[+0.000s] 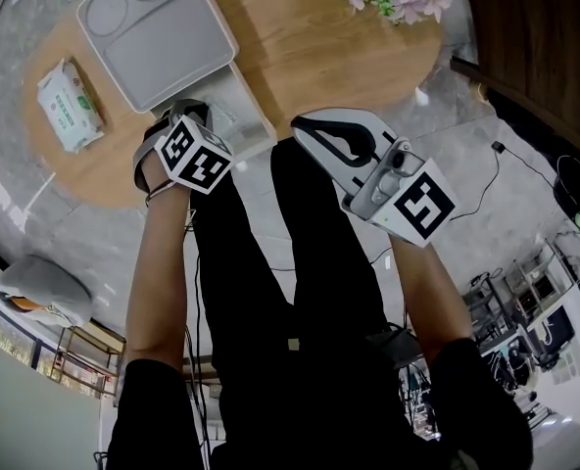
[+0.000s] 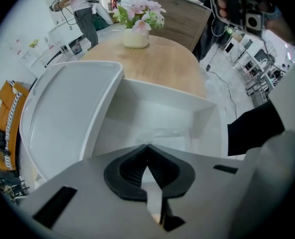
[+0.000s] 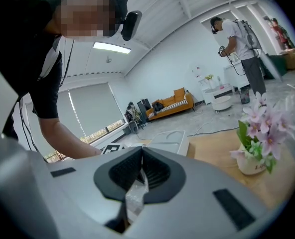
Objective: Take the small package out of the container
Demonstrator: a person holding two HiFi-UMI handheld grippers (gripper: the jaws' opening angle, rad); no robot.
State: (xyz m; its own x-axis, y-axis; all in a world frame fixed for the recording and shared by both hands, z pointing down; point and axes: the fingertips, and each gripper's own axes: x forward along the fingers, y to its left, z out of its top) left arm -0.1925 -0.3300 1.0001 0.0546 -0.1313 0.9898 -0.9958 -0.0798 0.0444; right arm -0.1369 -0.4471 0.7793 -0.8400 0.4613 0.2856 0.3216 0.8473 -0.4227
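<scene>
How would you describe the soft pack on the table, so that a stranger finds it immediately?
Find the round wooden table. Left of the grey tray, near the table's edge, lies the soft pack. Only it is white with green print.

- You will find no legible words, brands or numbers in any view.
- White soft pack with green print (image 1: 70, 106): the print is too small to read.
- White marker cube (image 1: 194, 157) on your left gripper (image 2: 147, 147), and the matching cube (image 1: 422, 207) on your right gripper (image 1: 302, 125): black square codes only, no characters.
</scene>
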